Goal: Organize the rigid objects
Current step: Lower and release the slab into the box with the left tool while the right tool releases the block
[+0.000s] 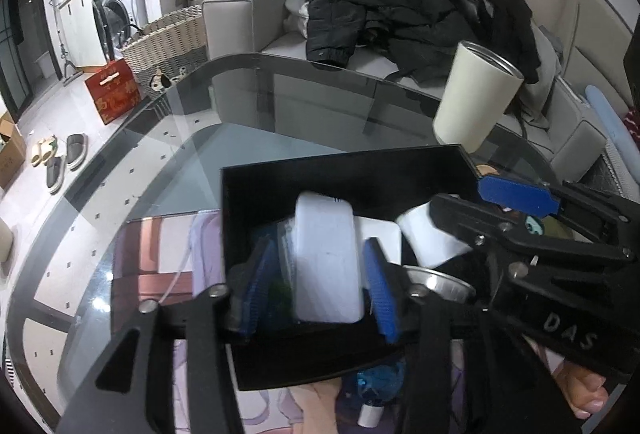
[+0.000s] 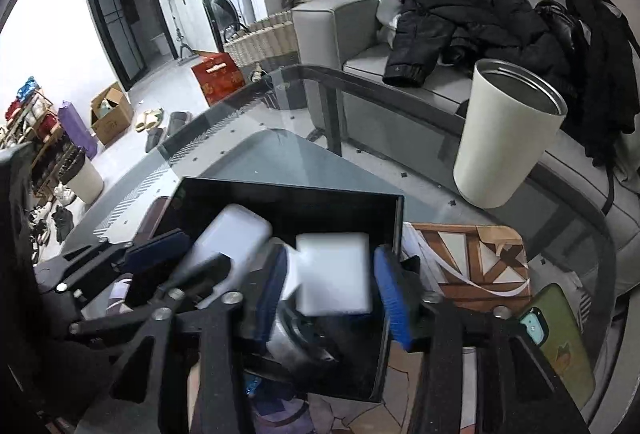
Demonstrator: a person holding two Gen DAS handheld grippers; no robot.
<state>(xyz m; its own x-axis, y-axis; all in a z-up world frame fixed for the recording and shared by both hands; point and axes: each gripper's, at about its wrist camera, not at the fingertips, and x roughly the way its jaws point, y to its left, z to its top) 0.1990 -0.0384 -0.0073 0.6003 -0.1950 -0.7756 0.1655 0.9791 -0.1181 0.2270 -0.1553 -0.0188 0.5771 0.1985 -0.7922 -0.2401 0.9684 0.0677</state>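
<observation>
white case sits between the left fingers spread over the black box; right fingers flank a white block.

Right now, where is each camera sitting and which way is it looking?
Left wrist: rides on the left tool, looking forward and down into the black box; its blue pads flank a white case, and the right tool crosses in at right.
Right wrist: rides on the right tool, looking into the same box; its pads flank a white block, and the left tool shows at left.
Shared: box, cream cup, glass table, sofa.
</observation>
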